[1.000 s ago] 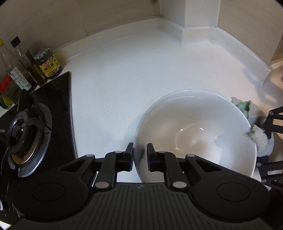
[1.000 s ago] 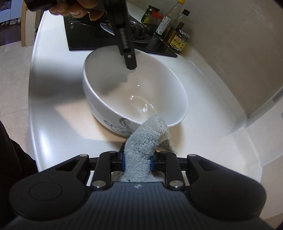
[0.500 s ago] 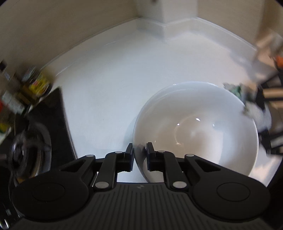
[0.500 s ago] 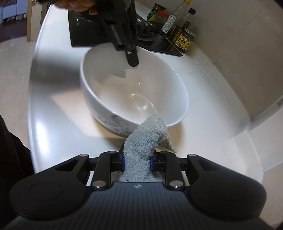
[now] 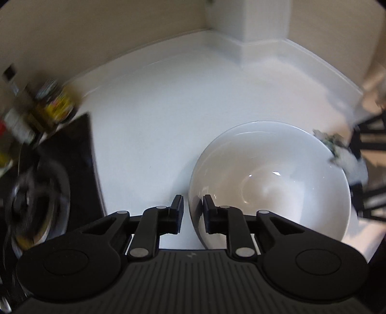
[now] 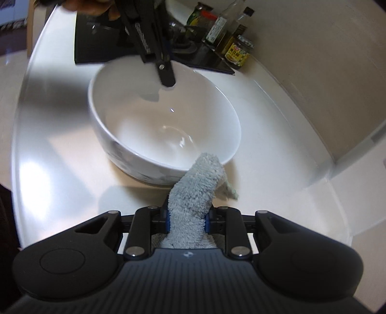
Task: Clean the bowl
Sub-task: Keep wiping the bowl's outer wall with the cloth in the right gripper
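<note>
A large white bowl point(image 5: 270, 183) with a grey pattern outside stands on the white counter point(image 5: 156, 108). My left gripper point(image 5: 193, 212) straddles its rim, one finger outside and one inside. Its jaws are opening, and a gap shows between the pads and the rim. In the right wrist view that gripper's finger point(image 6: 166, 77) hangs over the far rim of the bowl point(image 6: 164, 120). My right gripper point(image 6: 187, 217) is shut on a grey fluffy cloth point(image 6: 197, 183), whose tip leans on the near rim. The cloth point(image 5: 337, 147) also shows at the bowl's right edge.
A black hob point(image 6: 96, 48) with a gas burner point(image 5: 31, 205) lies beyond the bowl. Bottles and a yellow-labelled jar point(image 6: 237, 52) stand at its corner by the wall. The counter's rounded edge point(image 6: 19, 145) drops to the floor. A person's hand point(image 6: 96, 7) holds the left gripper.
The left gripper's jaws have spread apart at the bowl's rim. The right gripper still holds the cloth against the near rim.
</note>
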`<state>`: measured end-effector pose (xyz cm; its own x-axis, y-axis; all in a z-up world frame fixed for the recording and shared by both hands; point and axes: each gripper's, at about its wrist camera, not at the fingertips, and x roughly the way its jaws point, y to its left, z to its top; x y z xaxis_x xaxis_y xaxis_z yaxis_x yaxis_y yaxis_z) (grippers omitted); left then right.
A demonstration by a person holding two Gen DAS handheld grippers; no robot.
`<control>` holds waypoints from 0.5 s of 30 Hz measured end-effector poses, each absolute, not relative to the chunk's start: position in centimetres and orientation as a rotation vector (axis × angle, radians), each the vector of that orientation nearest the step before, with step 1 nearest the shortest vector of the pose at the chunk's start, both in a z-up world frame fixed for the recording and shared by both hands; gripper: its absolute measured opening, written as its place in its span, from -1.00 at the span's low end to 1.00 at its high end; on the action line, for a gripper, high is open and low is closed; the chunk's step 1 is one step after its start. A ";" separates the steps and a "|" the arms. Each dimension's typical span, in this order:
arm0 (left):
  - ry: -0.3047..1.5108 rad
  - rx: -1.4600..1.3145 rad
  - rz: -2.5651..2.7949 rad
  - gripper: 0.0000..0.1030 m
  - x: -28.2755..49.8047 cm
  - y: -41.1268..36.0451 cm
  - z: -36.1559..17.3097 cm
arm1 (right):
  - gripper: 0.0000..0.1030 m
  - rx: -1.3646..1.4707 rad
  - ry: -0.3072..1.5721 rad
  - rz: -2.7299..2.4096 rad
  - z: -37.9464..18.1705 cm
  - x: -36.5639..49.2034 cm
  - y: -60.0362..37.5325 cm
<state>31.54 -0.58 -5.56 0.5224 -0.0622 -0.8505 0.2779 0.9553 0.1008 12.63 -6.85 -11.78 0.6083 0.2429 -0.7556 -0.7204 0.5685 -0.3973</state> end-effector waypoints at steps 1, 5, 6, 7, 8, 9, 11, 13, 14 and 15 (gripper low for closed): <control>1.003 0.250 -0.208 -0.63 31.5 -0.8 -5.6 | -0.61 -0.766 0.703 0.628 -11.8 12.2 -6.6; 0.986 0.402 -0.267 -0.63 31.4 -2.0 -5.9 | -0.61 -0.768 0.697 0.678 -11.8 10.6 -5.9; 0.985 0.435 -0.294 -0.62 31.5 -2.1 -5.8 | -0.61 -0.780 0.694 0.690 -11.9 10.6 -6.0; 0.983 0.465 -0.330 -0.62 31.7 -2.1 -5.6 | -0.61 -0.795 0.690 0.695 -12.0 10.7 -6.2; 0.979 0.491 -0.357 -0.62 31.8 -2.2 -5.5 | -0.61 -0.803 0.691 0.688 -11.9 11.0 -6.4; 0.966 0.532 -0.396 -0.62 32.0 -2.3 -5.5 | -0.61 -0.808 0.688 0.679 -11.8 11.5 -6.6; 0.942 0.599 -0.457 -0.61 32.4 -2.5 -5.4 | -0.61 -0.813 0.679 0.651 -11.4 12.8 -7.2; 0.917 0.674 -0.517 -0.59 32.9 -3.0 -5.2 | -0.61 -0.854 0.646 0.645 -10.7 14.0 -7.6; 0.912 0.690 -0.532 -0.59 33.1 -3.2 -5.2 | -0.61 -0.887 0.627 0.644 -10.6 14.3 -7.6; 0.900 0.709 -0.553 -0.58 33.5 -3.3 -5.2 | -0.61 -0.918 0.612 0.643 -10.5 14.4 -7.6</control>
